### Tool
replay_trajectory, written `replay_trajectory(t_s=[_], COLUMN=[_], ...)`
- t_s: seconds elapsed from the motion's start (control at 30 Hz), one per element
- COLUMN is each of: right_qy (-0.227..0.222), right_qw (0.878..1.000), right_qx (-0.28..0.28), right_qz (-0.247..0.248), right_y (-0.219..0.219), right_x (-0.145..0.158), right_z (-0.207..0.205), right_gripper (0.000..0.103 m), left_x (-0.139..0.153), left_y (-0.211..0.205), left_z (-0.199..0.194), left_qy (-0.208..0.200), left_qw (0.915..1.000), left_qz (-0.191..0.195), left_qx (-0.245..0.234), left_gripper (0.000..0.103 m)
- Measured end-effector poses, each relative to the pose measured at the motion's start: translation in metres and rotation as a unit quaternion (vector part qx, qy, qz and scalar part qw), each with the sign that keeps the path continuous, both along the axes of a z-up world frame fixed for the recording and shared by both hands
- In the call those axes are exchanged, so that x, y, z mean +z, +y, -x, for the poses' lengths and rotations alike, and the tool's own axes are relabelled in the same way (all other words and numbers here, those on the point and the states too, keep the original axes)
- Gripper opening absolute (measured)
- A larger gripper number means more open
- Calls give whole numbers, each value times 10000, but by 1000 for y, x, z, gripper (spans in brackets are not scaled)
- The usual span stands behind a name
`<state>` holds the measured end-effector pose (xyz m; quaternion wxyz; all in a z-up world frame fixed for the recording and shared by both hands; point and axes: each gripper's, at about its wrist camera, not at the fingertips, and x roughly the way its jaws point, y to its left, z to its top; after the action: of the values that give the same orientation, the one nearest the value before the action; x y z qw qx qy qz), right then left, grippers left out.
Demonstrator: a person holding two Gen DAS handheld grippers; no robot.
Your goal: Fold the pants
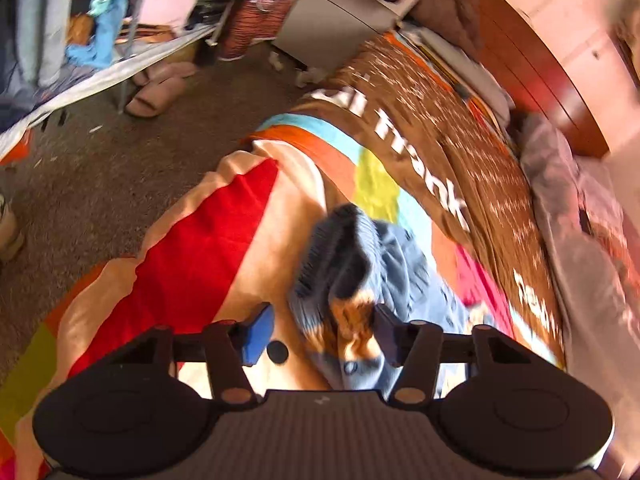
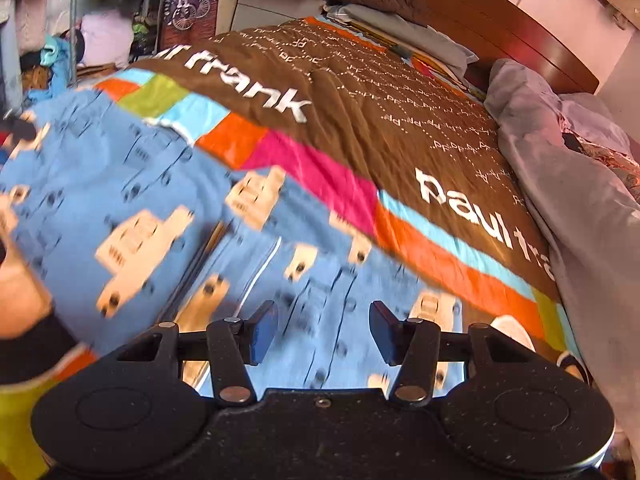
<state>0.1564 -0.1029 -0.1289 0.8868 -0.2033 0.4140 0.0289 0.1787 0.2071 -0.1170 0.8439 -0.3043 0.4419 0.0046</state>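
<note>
The pants (image 2: 168, 200) are light blue with cream car prints and lie spread on the bed's colourful blanket (image 2: 360, 112). In the left wrist view a bunched part of them with a dark ribbed cuff (image 1: 344, 248) rises just ahead of my left gripper (image 1: 322, 330), whose jaws stand open around the cloth without pinching it. My right gripper (image 2: 322, 330) is open and empty, hovering low over the flat pants fabric. The view is motion-blurred.
A grey duvet (image 2: 568, 184) is heaped along the bed's right side by the wooden headboard (image 2: 500, 28). A brown carpet floor (image 1: 120, 184), slippers (image 1: 156, 92) and a cluttered clothes rack (image 1: 100, 28) are left of the bed. A sleeved arm (image 2: 28, 320) shows at the left.
</note>
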Motion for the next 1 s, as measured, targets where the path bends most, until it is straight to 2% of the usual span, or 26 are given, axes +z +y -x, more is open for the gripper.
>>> replay_trajectory(t_s=[0.2, 0.3, 0.33, 0.43, 0.63, 0.83, 1.0], right_qy=[178, 100, 48, -43, -12, 16, 315], right_qw=[9995, 9988, 9982, 9964, 9960, 9981, 9974], right_qx=[43, 105, 165, 345, 468, 396, 480], right_qz=[246, 477, 580, 777, 765, 463, 433], right_y=[15, 23, 25, 29, 27, 22, 24], right_x=[-25, -30, -32, -35, -27, -12, -23], right_z=[11, 13, 15, 19, 16, 19, 21], right_gripper=[53, 53, 53, 53, 53, 53, 54], left_x=[-5, -7, -7, -4, 17, 27, 29], left_y=[-2, 0, 0, -1, -21, -30, -36], left_z=[2, 2, 2, 3, -2, -11, -14], left_qy=[111, 218, 258, 271, 245, 366, 366], left_qw=[9993, 9978, 9974, 9972, 9979, 9970, 9962], left_qz=[15, 236, 254, 223, -374, -510, -717], left_qx=[370, 571, 625, 660, 470, 463, 317], left_gripper=[42, 33, 28, 20, 19, 19, 19])
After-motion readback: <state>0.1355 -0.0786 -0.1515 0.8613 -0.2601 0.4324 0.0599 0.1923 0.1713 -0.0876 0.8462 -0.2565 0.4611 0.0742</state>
